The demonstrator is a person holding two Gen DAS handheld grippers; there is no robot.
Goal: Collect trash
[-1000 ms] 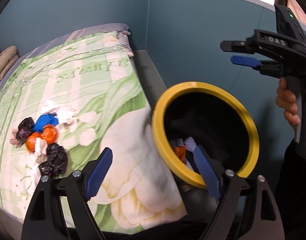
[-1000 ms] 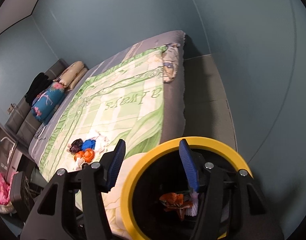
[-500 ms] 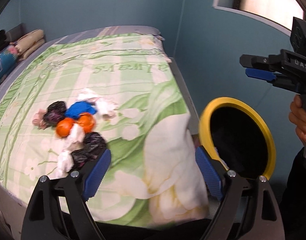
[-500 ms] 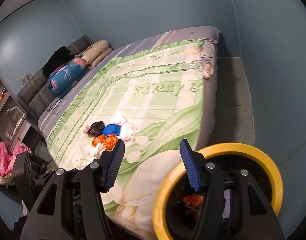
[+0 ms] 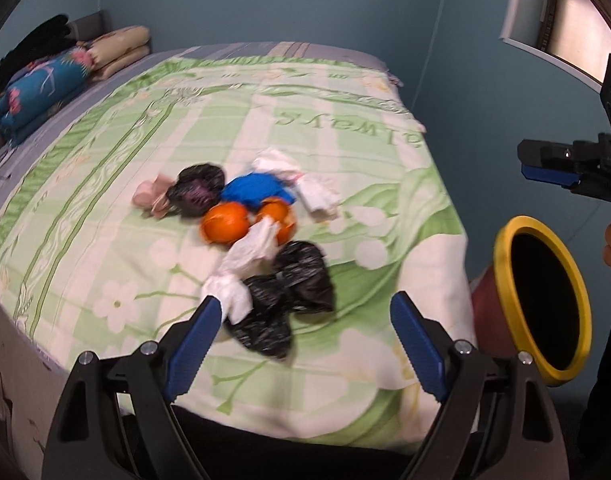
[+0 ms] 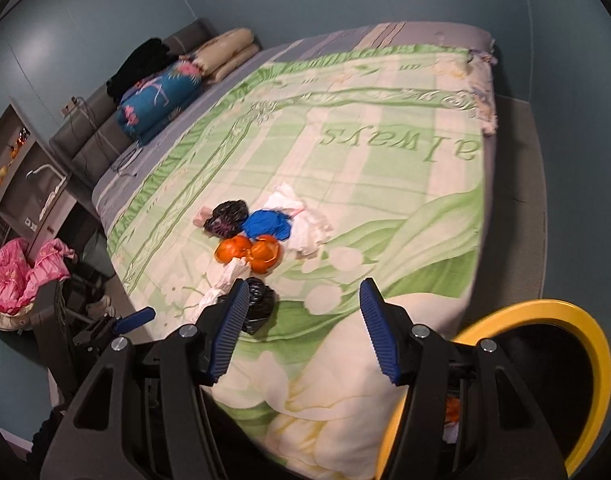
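Green floral bed [image 5: 105, 208] carries trash pile [image 5: 249, 232] mid-cover, beyond both grippers. Left gripper [image 5: 301, 332] released wide, black bag [image 5: 289, 300] just ahead of its fingers [image 5: 193, 344]. Right gripper [image 6: 303, 324] empty, half-spread. Yellow-rimmed bin [image 5: 545, 304] beside bed.

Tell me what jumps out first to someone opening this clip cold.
A heap of trash, with black bags, orange peels, a blue wrapper and white tissues, lies mid-bed on the green flowered blanket. A yellow-rimmed bin stands at the bed's right corner. The open, empty left claw frames the nearest black bag.
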